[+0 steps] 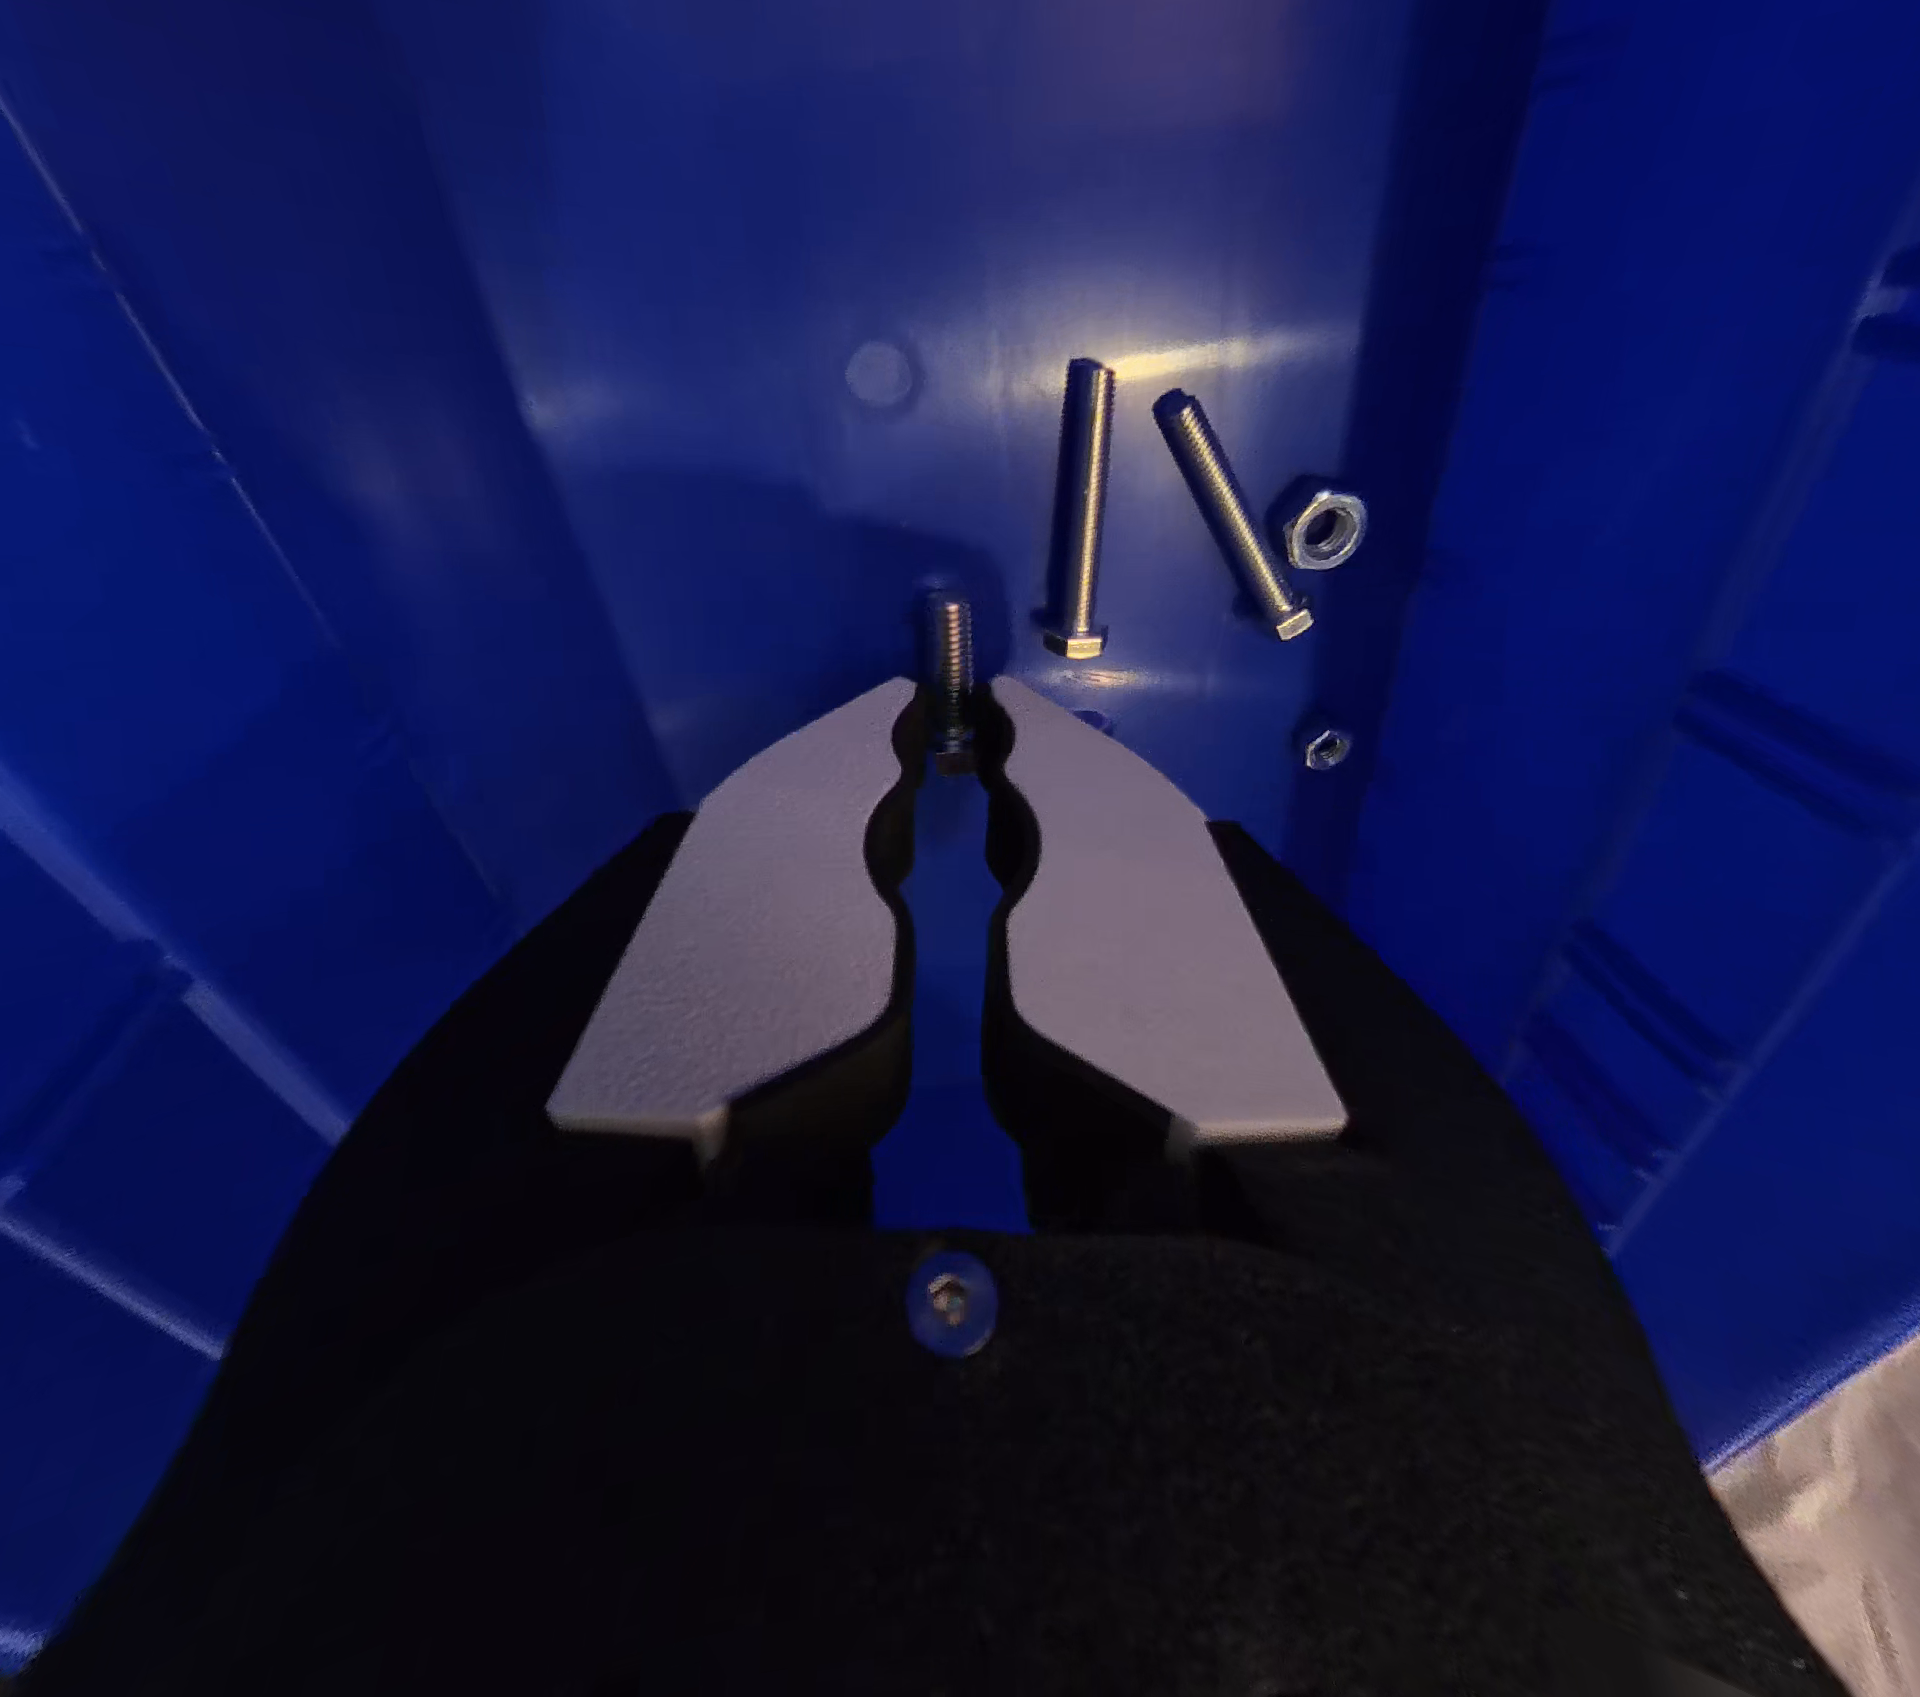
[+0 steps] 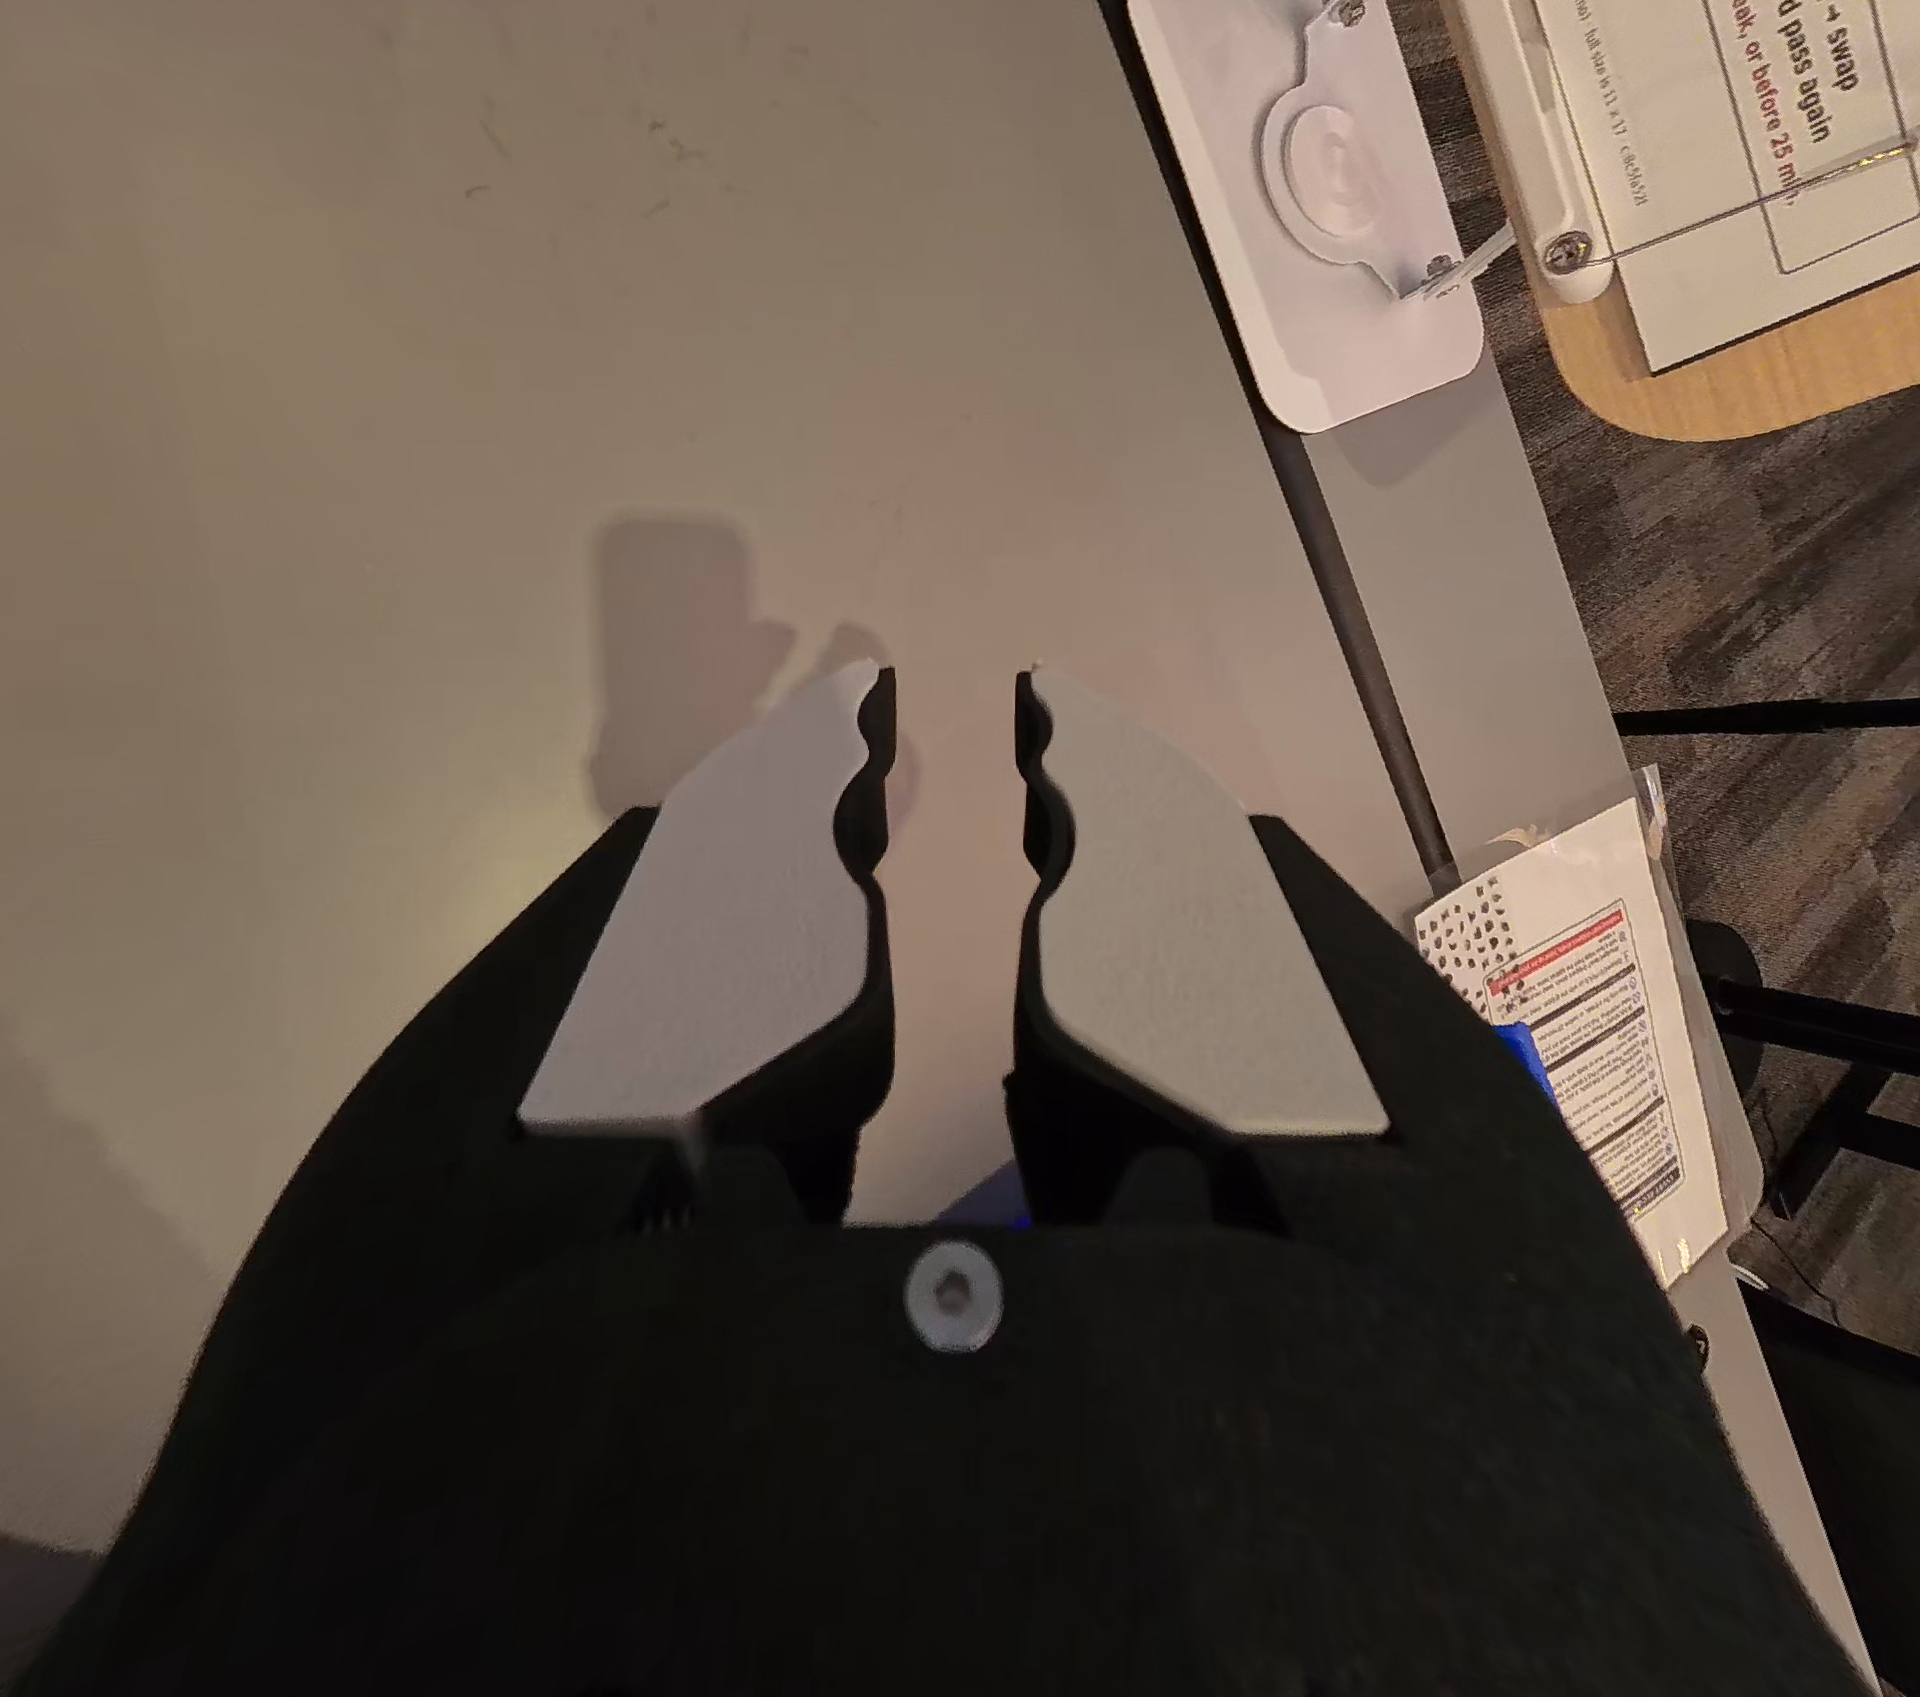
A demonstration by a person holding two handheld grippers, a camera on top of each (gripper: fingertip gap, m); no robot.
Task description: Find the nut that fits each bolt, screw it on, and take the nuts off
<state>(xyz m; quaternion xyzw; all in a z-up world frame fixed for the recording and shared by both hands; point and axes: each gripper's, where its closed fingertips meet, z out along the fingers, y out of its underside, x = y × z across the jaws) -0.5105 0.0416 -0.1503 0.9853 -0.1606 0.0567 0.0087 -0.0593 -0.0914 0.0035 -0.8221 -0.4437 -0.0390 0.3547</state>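
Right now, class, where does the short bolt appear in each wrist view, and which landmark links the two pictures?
Left wrist view: the short bolt sits just below centre, gripped head-down at the tips of the left tongs, over the blue bin floor.
Right wrist view: not in it; the right tongs are open and empty above the table.
Shared landmark: the blue bin, only a sliver behind the right tongs.

Desk [image 2: 520, 297]: pale, scuffed. White plate base [image 2: 1299, 193] at its right edge; printed bagged sheet [image 2: 1579, 1024] nearer.
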